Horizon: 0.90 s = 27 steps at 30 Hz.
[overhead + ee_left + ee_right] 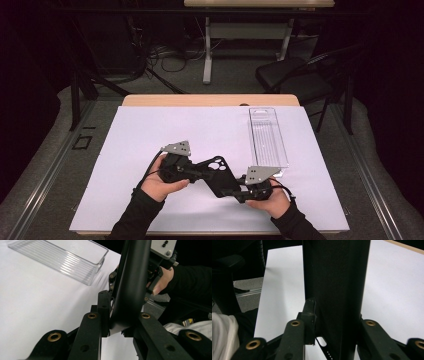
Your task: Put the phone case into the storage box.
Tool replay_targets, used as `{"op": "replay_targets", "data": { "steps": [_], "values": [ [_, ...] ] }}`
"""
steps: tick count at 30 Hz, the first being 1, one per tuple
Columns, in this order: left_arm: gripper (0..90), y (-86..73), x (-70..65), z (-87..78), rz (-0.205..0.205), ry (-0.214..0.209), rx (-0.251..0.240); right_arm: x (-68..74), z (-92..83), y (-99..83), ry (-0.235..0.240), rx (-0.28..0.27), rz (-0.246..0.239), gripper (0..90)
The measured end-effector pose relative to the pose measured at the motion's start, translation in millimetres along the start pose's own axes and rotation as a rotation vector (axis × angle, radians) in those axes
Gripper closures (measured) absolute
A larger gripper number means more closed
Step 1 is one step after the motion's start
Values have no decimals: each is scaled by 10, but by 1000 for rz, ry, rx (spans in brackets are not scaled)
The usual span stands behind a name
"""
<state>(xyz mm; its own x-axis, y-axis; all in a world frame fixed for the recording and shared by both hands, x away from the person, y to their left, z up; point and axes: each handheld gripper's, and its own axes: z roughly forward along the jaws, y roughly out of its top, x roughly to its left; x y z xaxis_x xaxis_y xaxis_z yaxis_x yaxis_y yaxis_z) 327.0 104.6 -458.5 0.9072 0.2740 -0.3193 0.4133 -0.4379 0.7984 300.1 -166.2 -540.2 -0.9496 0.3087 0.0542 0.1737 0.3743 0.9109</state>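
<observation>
Both grippers are holding a black plate (218,175) just above the white mat (150,130), near the front edge. The left gripper (192,172) is clamping its left end; the right gripper (240,192) is sitting around the right end, its jaws seemingly slackening. This is looking like a handover, or a carry to the clear tray (267,135) at far right. Next, the left must be keeping firm hold.

Black plate (218,175) left of tray (267,136) (on table (150,130)).

Clear plastic tray (268,135), black chair (295,75)
</observation>
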Motion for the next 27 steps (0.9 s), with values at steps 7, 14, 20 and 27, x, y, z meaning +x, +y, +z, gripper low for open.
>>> {"op": "replay_targets", "data": {
  "steps": [7, 14, 20, 27],
  "values": [
    [815, -1, 4, -43, -59, 32, 25, 11, 2, 8, -39, 2, 4, 609],
    [815, -2, 1, -92, -89, 83, 38, 32, -26, 40, -70, -18, 14, 568],
    [815, 31, -60, -129, -72, 155, 60, 76, -36, 86, -116, -12, -7, 519],
    [815, 45, -88, -143, -68, 191, 87, 105, -37, 114, -139, -6, -12, 493]
  ]
}}
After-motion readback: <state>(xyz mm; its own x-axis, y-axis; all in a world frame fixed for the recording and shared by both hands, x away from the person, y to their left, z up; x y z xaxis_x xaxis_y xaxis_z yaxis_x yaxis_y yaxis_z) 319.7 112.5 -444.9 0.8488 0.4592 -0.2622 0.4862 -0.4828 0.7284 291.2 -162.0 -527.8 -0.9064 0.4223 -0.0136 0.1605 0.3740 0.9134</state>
